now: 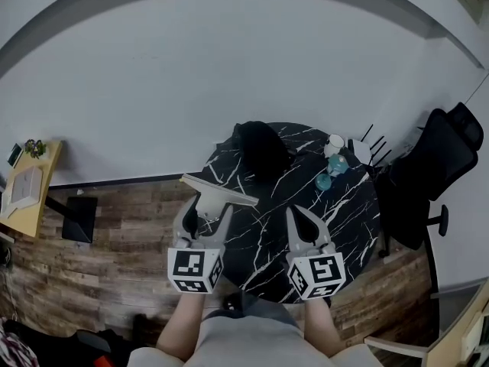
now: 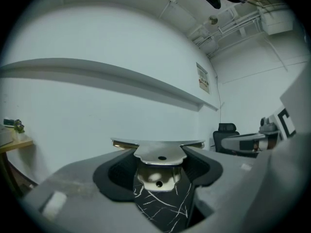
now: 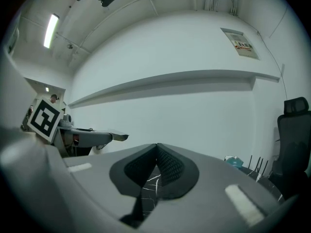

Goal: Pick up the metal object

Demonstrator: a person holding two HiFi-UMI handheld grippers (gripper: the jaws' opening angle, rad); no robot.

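The metal object (image 1: 219, 190) is a flat silver bracket with a wide crossbar and a stem with holes. My left gripper (image 1: 209, 209) is shut on its stem and holds it level in the air over the left edge of the black marble table (image 1: 267, 235). In the left gripper view the bracket (image 2: 159, 155) sits between the dark pads (image 2: 116, 174), its crossbar sticking out past the tips of the left gripper (image 2: 160, 166). My right gripper (image 1: 303, 219) hovers above the table's front, and in the right gripper view this gripper (image 3: 156, 152) is shut with nothing in it.
A black bag (image 1: 260, 147) lies at the table's far side. Teal cups (image 1: 329, 173) and a white item (image 1: 335, 141) stand at its right rim. A black office chair (image 1: 435, 176) is further right. A wooden desk (image 1: 32, 186) and a black box (image 1: 80, 217) are on the left.
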